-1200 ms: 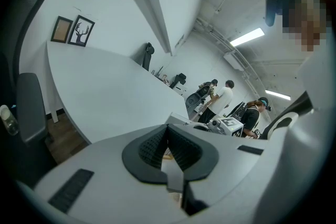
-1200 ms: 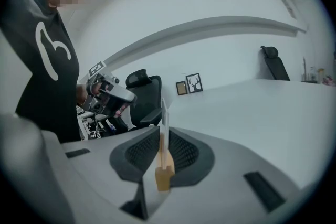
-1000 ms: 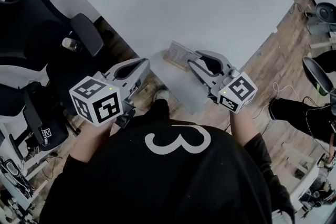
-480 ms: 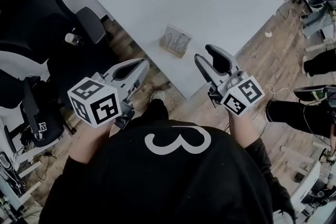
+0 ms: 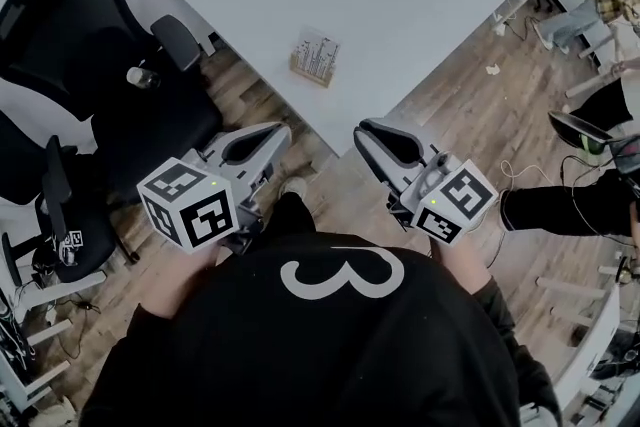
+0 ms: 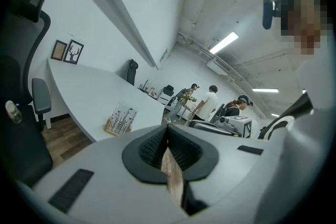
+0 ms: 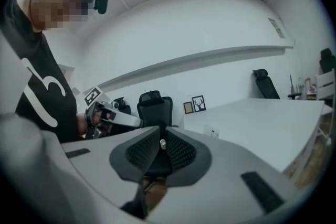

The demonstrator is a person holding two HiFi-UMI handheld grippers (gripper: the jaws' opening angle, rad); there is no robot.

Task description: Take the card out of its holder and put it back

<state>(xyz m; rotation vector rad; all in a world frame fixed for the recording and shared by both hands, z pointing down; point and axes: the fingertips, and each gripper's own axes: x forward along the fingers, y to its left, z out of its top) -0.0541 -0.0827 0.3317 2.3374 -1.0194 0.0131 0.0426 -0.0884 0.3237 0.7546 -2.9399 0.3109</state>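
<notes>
Left gripper (image 6: 167, 132): clenched, pads meet at the tips, with only a thin sliver of wood floor (image 5: 455, 110) showing below them. Nothing in it.

Right gripper (image 7: 160, 138): jaws have just been closing and are down to a narrow gap. I see an office chair (image 5: 95, 55) through the gap and nothing between the pads, so it's released and empty.

In the head view both grippers are over the floor, off the table (image 5: 390, 5); neither touches anything.

The card holder (image 5: 309, 72) is at 12 o'clock from the grippers, upright on the table close to the near edge and well apart from both. The left gripper is at its 7 o'clock, the right at its 5 o'clock. Cards (image 5: 318, 51) stand in the holder.

Hard to read: I can't separate one card from the rest and the print is too small. My black shirt (image 5: 320, 335) covers the forearms. The table's far side is cut off at 12 o'clock of the frame. The chair is at 10 o'clock, partly cropped.
</notes>
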